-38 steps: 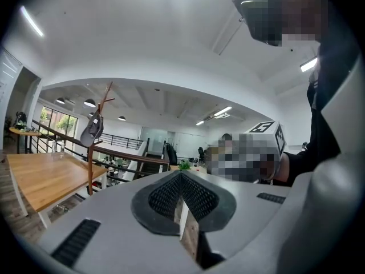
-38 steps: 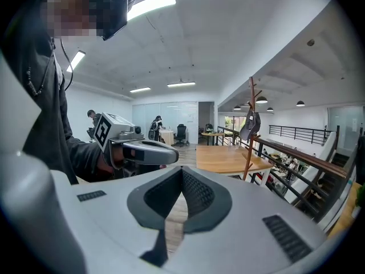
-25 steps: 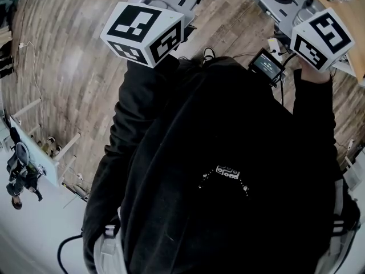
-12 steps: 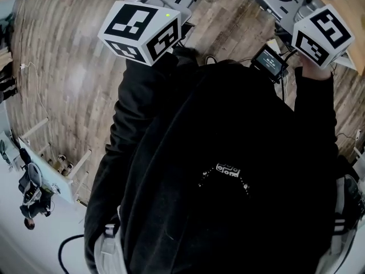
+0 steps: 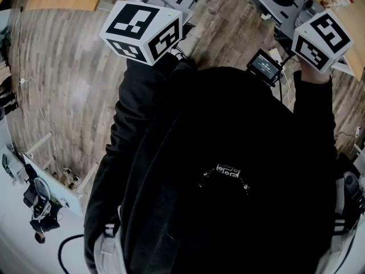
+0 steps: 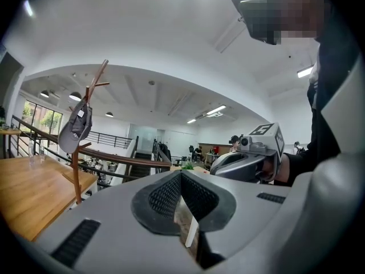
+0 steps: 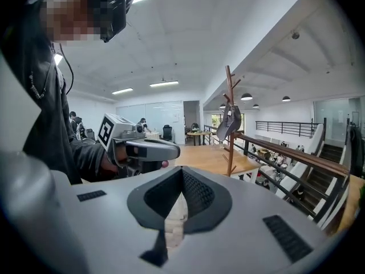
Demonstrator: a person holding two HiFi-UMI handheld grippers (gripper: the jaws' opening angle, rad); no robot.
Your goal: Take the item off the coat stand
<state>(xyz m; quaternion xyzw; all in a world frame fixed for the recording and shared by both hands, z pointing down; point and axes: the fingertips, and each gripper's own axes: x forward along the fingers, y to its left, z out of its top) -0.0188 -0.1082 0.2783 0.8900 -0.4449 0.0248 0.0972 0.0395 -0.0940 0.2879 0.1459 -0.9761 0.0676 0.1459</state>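
Note:
A wooden coat stand rises from the wooden floor, far off at the left of the left gripper view. A grey cap hangs on one of its pegs. In the right gripper view the same stand and cap are far ahead, right of centre. My left gripper is shut with nothing in it. My right gripper is also shut with nothing in it. Both are held up side by side before a black sweater, and each sees the other: the right gripper and the left gripper.
A dark railing runs past the stand, with a stairwell beyond it. People sit at desks far back. Below me is wood-plank floor, a white table at lower left and a small screen by the right hand.
The floor and the white table have slid down and right in the head view as the head turned. Both grippers stay raised and shut in nearly the same places.

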